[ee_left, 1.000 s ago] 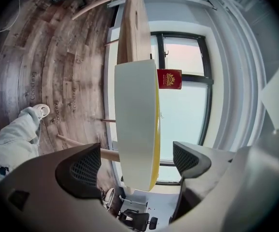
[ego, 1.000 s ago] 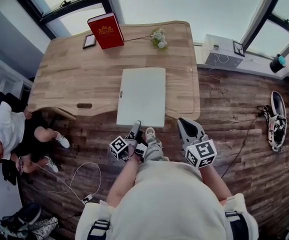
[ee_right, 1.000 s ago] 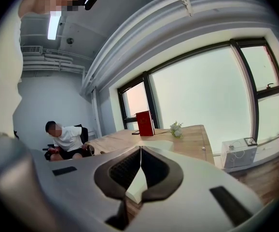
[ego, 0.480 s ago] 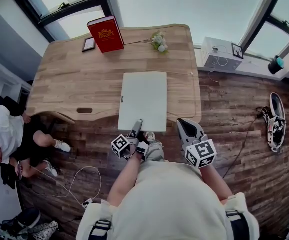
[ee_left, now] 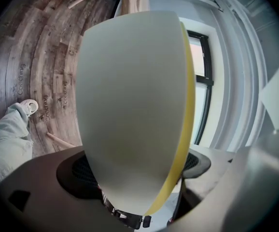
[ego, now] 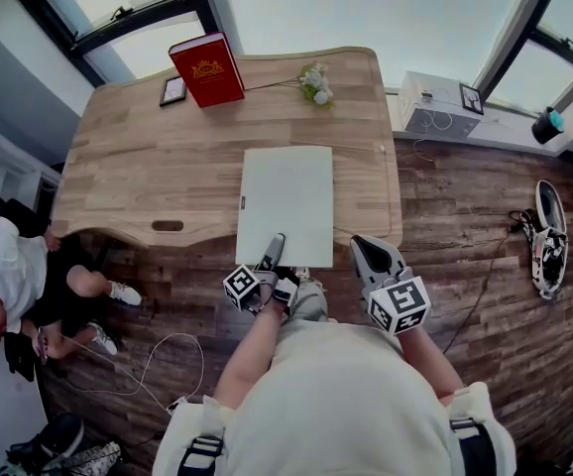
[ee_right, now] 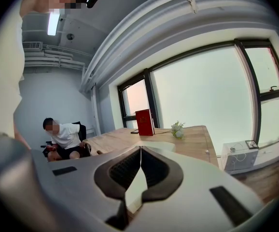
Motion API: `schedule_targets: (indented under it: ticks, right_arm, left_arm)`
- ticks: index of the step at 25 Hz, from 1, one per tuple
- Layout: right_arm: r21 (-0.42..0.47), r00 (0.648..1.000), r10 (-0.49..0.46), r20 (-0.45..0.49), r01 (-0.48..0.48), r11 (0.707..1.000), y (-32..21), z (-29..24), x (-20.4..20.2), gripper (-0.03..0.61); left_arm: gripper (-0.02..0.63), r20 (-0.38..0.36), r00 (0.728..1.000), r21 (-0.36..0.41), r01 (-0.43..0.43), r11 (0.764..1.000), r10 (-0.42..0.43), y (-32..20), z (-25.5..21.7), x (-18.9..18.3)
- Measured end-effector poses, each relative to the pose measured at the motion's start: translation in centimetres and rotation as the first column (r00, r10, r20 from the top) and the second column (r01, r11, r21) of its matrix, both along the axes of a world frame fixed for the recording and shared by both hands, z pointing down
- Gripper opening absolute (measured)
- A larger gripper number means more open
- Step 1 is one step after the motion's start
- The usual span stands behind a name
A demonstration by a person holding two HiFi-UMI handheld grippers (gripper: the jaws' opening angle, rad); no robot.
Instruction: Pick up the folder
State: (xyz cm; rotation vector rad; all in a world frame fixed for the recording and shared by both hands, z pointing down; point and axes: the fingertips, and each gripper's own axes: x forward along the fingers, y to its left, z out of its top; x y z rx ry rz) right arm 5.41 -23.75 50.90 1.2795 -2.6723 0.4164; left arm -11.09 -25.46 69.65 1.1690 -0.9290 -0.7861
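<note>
Your left gripper (ego: 273, 248) was clamped on the near end of the one pale folder (ego: 286, 196), which lay on the wooden table (ego: 138, 157). Your right gripper (ego: 366, 246) hung just beside it, jaws pressed together on nothing. One red book (ego: 207, 67) stood at the far edge.

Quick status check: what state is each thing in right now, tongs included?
left tongs: shut on the folder's near edge.
right tongs: shut, empty.
folder: closed, lying on the desk, near edge overhanging.
red book: closed, standing upright.
flowers: lying on the desk.
</note>
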Motion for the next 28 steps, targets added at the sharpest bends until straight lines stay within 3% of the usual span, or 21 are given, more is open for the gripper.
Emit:
schedule_targets:
  ticks: [5, 12, 28]
  right_arm:
    - [0.001, 1.0, 0.01, -0.005, -0.01, 1.0, -0.3, 0.1, 0.2, 0.018]
    - [-0.005, 1.0, 0.017, -0.012, -0.017, 1.0, -0.2, 0.4, 0.8, 0.018]
    - [-0.002, 1.0, 0.017, -0.006, -0.017, 1.0, 1.6, 0.1, 1.5, 0.018]
  left_arm:
    - [0.44, 0.03, 0.999, -0.03, 0.023, 0.999, -0.022, -0.2, 0.9, -0.6]
    - [0.438, 0.024, 1.0, -0.012, 0.012, 1.0, -0.012, -0.5, 0.8, -0.6]
    - [0.327, 0.096, 0.995, 0.027, -0.014, 1.0, 0.011, 1.0, -0.8, -0.4]
